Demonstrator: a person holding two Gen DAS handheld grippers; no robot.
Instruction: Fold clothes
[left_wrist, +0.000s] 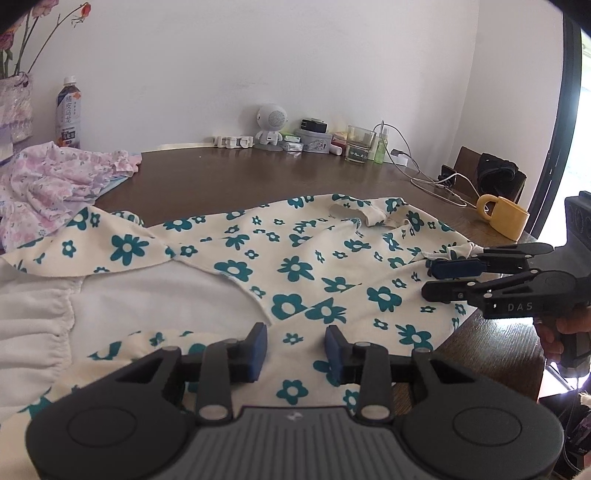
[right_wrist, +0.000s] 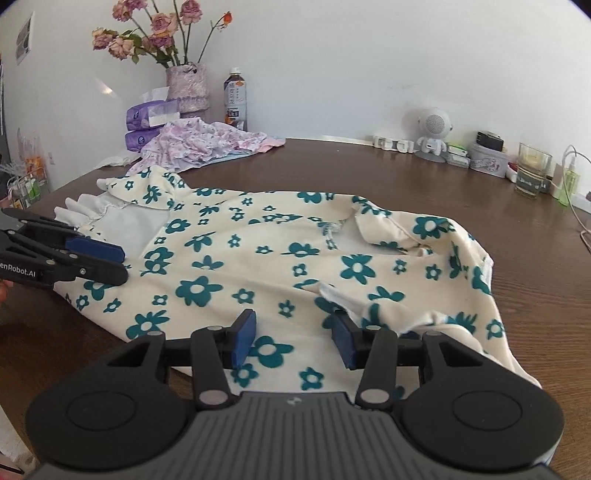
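Both claws, left claw (left_wrist: 295, 349) and right claw (right_wrist: 293, 341), gape empty just over the flowered garment (right_wrist: 258, 258).

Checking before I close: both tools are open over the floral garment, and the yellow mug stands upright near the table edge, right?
Not quite. The yellow mug lies tipped on its side, as the left wrist view shows. The left tool and right tool are open over the floral garment.
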